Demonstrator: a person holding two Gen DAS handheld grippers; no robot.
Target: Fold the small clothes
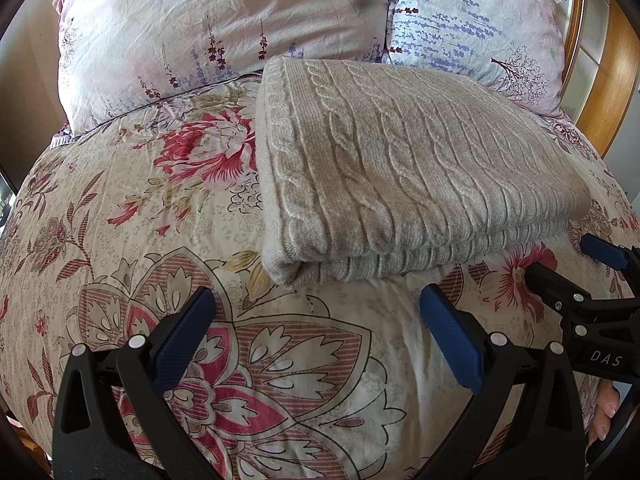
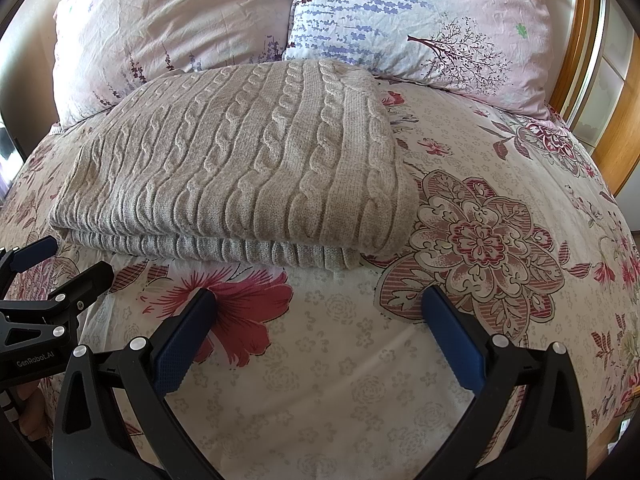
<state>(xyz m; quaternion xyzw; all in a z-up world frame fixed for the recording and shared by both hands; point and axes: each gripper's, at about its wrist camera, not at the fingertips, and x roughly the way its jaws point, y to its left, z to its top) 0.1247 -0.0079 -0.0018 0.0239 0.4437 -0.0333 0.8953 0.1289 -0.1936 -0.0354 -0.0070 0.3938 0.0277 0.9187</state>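
The folded beige cable-knit sweater (image 1: 408, 168) lies on the floral bed (image 1: 280, 340) just beyond both spread, empty grippers, left gripper (image 1: 316, 320) and right gripper (image 2: 320, 320); only the left view shows its left edge.

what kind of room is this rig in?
Most likely a bedroom. The folded cable-knit sweater lies on a bed's floral duvet, two patterned pillows sit behind it, and a wooden headboard edges the right side. Both hand-held grippers hover open in front of the sweater.
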